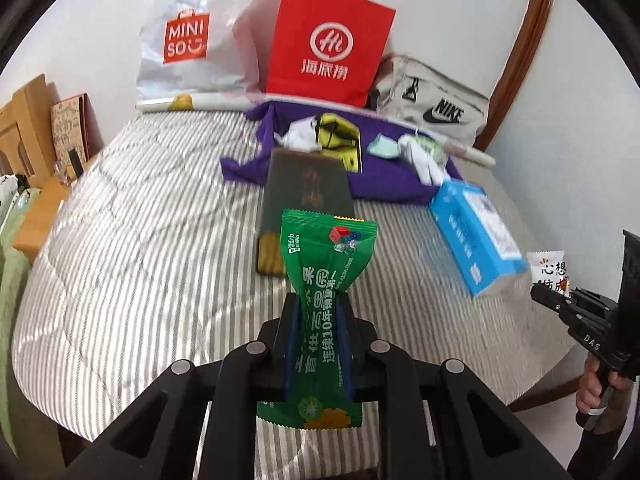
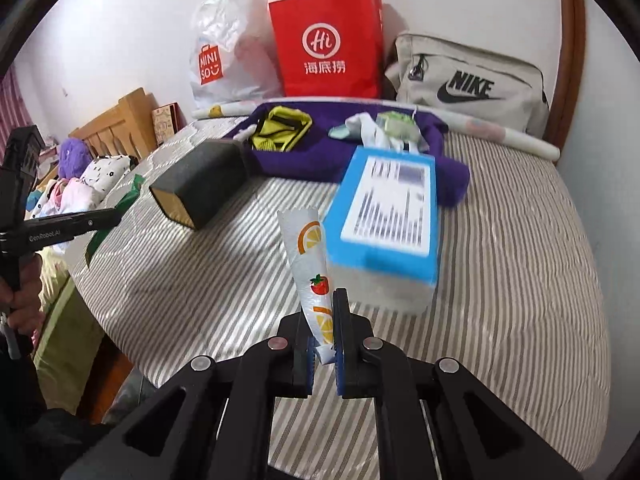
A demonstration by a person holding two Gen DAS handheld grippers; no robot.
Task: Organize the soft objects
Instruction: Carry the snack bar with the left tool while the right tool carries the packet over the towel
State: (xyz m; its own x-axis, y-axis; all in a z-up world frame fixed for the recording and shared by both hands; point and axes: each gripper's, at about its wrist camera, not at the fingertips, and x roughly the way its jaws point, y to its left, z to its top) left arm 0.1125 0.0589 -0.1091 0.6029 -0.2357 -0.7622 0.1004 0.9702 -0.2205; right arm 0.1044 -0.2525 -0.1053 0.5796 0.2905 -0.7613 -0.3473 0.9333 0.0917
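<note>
Left wrist view: left gripper (image 1: pixel 318 308) clamps a green packet (image 1: pixel 325 280) above the bed (image 1: pixel 140 240); right gripper (image 2: pixel 322 316) pinches a fruit-print sachet (image 2: pixel 310 268) by its end, so it might slip out.

R claw (image 2: pixel 322 334) pinches fruit-print sachet (image 2: pixel 310 264) over striped bed (image 2: pixel 500 260); blue box (image 2: pixel 386 216) just right, black box (image 2: pixel 200 182) far left.

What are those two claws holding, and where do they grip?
The left gripper pinches a green packet across its middle. The right gripper pinches a white fruit-print packet near its lower end.
</note>
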